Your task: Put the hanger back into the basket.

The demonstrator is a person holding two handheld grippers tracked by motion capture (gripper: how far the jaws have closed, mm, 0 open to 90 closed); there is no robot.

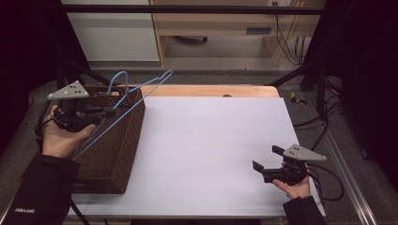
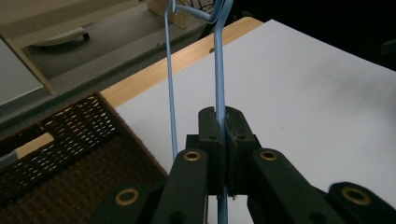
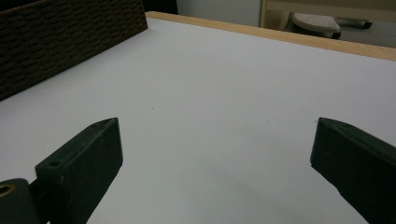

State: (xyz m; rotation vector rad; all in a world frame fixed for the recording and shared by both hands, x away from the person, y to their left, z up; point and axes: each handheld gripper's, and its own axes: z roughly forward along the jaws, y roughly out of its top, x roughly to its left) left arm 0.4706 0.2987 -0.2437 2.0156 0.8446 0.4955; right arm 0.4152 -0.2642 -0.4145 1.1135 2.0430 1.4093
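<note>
A light blue wire hanger (image 1: 155, 86) is held tilted above the brown wicker basket (image 1: 117, 154) at the table's left. Its hook curls up near the basket's far rim. My left gripper (image 1: 110, 111) is shut on one of the hanger's wires. In the left gripper view the black jaws (image 2: 219, 126) pinch the wire (image 2: 218, 70), and a second strand runs beside them on the left. My right gripper (image 1: 266, 158) rests low at the front right of the white surface. Its jaws stand wide open (image 3: 217, 123) with nothing between them.
The white table sheet (image 1: 211, 136) stretches between the basket and the right hand. A wooden edge (image 1: 206, 90) borders its far side. The basket's woven wall (image 3: 60, 37) lies far left in the right gripper view. Cables hang past the table's right edge (image 1: 328, 183).
</note>
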